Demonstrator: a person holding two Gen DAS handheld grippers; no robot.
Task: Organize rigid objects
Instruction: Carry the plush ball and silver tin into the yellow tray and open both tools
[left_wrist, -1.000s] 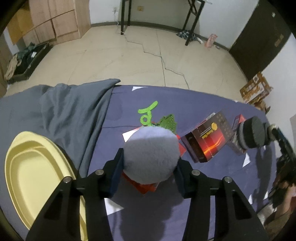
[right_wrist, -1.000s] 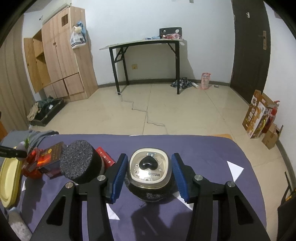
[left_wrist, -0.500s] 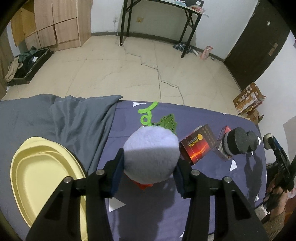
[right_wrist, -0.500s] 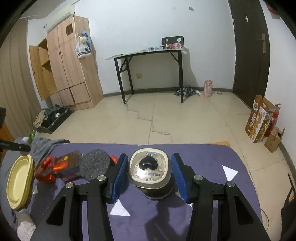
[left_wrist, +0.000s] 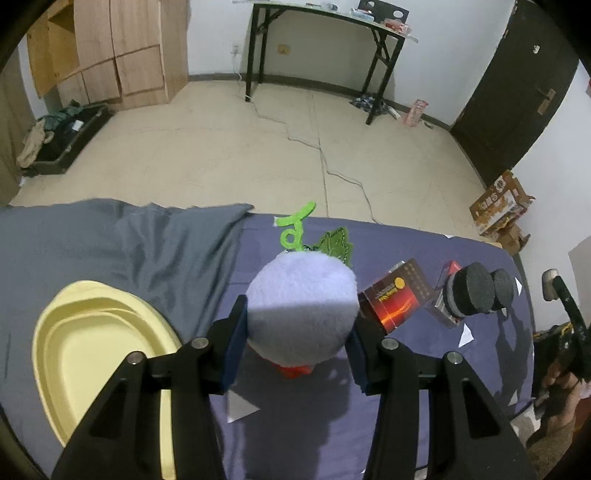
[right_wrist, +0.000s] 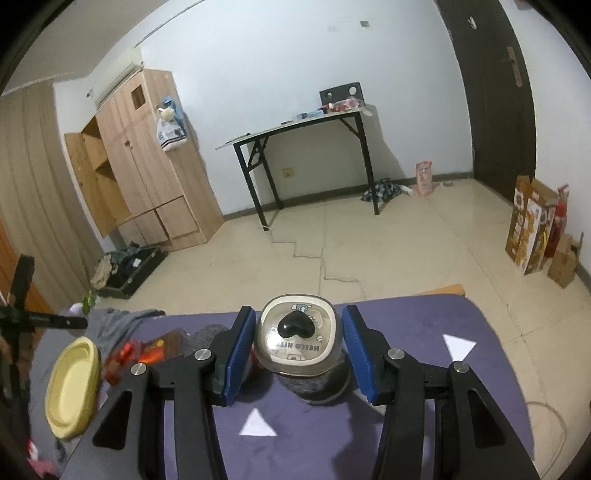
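Observation:
My left gripper (left_wrist: 297, 328) is shut on a pale purple plush ball (left_wrist: 301, 306) with a green curl and leaf, held above the purple table (left_wrist: 295, 435). A yellow oval tray (left_wrist: 92, 350) lies to its left on grey cloth (left_wrist: 129, 243). A black-and-orange box (left_wrist: 395, 295) and two black foam cylinders (left_wrist: 476, 291) lie to the right. My right gripper (right_wrist: 295, 347) is shut on a clear Hello Kitty container (right_wrist: 295, 338) with a black heart knob, lifted above a black foam disc (right_wrist: 317, 387). The tray (right_wrist: 72, 384) and the box (right_wrist: 155, 349) show at left.
White paper triangles (right_wrist: 458, 345) lie on the purple cloth (right_wrist: 424, 424). A red object (left_wrist: 293, 371) sits under the plush. The table's far edge drops to a tiled floor. The other hand-held gripper (left_wrist: 565, 314) shows at the right edge.
Both grippers have risen and pulled back from the table with their loads. The Hello Kitty container has lifted off the foam disc; the table objects look smaller and farther.

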